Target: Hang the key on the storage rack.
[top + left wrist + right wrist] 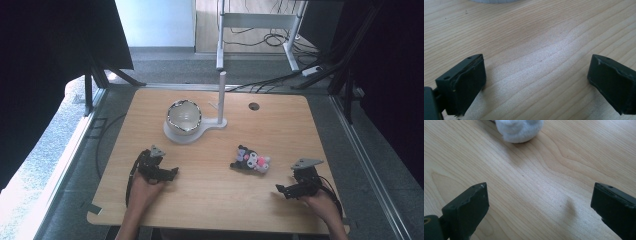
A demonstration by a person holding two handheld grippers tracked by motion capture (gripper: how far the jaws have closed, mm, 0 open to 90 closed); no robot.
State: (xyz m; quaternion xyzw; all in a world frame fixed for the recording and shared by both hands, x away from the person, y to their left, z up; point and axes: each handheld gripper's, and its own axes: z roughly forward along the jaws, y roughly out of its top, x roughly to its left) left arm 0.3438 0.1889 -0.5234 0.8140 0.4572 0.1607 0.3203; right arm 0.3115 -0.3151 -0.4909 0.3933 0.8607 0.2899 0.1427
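Nearest the person, two hands come in from the bottom edge of the high view, each holding a gripper low over the wooden table (210,200). The left gripper (172,173) sits near the table's left front, its jaws pointing toward the middle; in the left gripper view the left gripper (535,82) has its two black jaws spread wide apart with bare wood grain between them, gripping nothing. The right gripper (280,189) is at the right front, a grey three-cornered plate on top; in the right gripper view the right gripper (539,207) is likewise spread wide, its jaws parted over bare wood.

A little farther in, between the two grippers but nearer the right one, a small plush toy (251,160) lies on the table, dark with pink and white parts. The white fuzzy shape (519,130) at the top of the right gripper view is probably part of that toy, though too little of it shows to be sure.

Farther still, left of centre, a white bowl (183,116) sits on the round base of a white stand (220,102) whose upright post rises just beside it. A small round hole (254,106) marks the tabletop near the far edge.
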